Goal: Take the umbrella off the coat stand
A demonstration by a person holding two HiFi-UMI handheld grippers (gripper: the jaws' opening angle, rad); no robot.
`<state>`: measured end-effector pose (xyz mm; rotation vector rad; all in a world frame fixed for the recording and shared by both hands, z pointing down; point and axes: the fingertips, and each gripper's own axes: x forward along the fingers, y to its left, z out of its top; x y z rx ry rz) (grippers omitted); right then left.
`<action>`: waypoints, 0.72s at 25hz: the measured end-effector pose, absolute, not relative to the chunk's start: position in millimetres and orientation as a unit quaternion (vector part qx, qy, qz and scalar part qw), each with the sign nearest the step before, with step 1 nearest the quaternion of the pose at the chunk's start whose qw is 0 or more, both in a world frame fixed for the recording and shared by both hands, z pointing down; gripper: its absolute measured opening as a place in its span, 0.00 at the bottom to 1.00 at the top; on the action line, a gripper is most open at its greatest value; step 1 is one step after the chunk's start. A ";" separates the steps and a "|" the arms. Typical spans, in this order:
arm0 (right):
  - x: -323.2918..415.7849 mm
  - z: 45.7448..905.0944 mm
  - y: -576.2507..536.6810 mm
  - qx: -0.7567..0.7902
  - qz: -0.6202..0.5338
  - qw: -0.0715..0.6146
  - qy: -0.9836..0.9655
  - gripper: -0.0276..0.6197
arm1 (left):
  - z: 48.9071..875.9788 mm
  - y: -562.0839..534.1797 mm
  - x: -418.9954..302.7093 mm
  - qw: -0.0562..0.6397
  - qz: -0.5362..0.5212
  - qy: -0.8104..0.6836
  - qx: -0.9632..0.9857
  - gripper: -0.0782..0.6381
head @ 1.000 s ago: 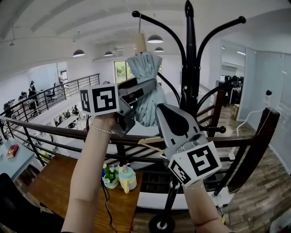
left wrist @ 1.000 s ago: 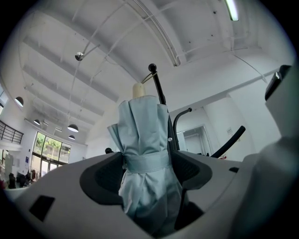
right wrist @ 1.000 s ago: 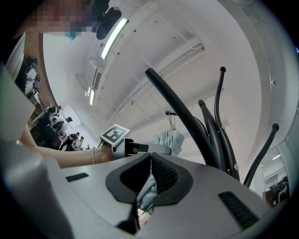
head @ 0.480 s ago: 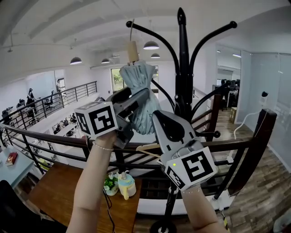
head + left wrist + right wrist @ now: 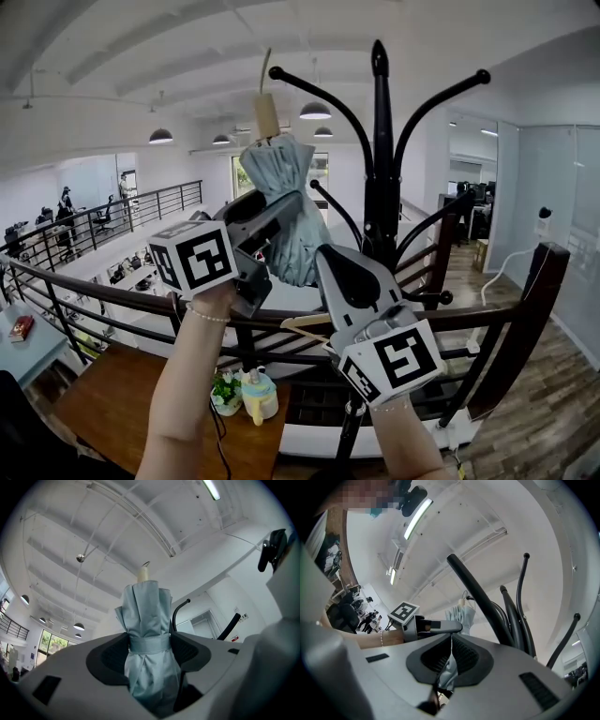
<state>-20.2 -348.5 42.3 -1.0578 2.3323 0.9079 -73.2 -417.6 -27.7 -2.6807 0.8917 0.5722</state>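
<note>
Left claw, jaws just closing, grips the folded pale-blue fabric umbrella at its strap. Right claw is pinched shut on its lower fabric. The umbrella looks lifted off the black metal coat stand's hook; carrying it clear remains.

White beamed ceiling overhead. Dome pendant lamps lit, up and left of my left gripper. Black railing runs below it; past railing, lower office level with people at desks. Brown wooden tabletop with potted flowers beneath same gripper. Plank floor and frosted glass partition right of my right gripper. Window with greenery at far wall.
</note>
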 end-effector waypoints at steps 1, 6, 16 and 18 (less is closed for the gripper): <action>-19.4 42.4 -348.5 -0.380 0.327 0.212 0.839 0.09 | -28.3 -416.6 -73.5 0.132 0.198 0.308 -0.921 0.52; -22.5 42.0 -347.2 -0.377 0.330 0.212 0.839 0.09 | -33.3 -411.3 -87.4 0.130 0.219 0.314 -0.915 0.51; -33.1 54.7 -332.8 -0.379 0.318 0.189 0.848 0.09 | -16.0 -381.3 -146.5 0.138 0.246 0.370 -0.885 0.51; -37.0 57.8 -327.2 -0.379 0.314 0.185 0.850 0.09 | -7.6 -373.9 -156.8 0.134 0.244 0.372 -0.885 0.51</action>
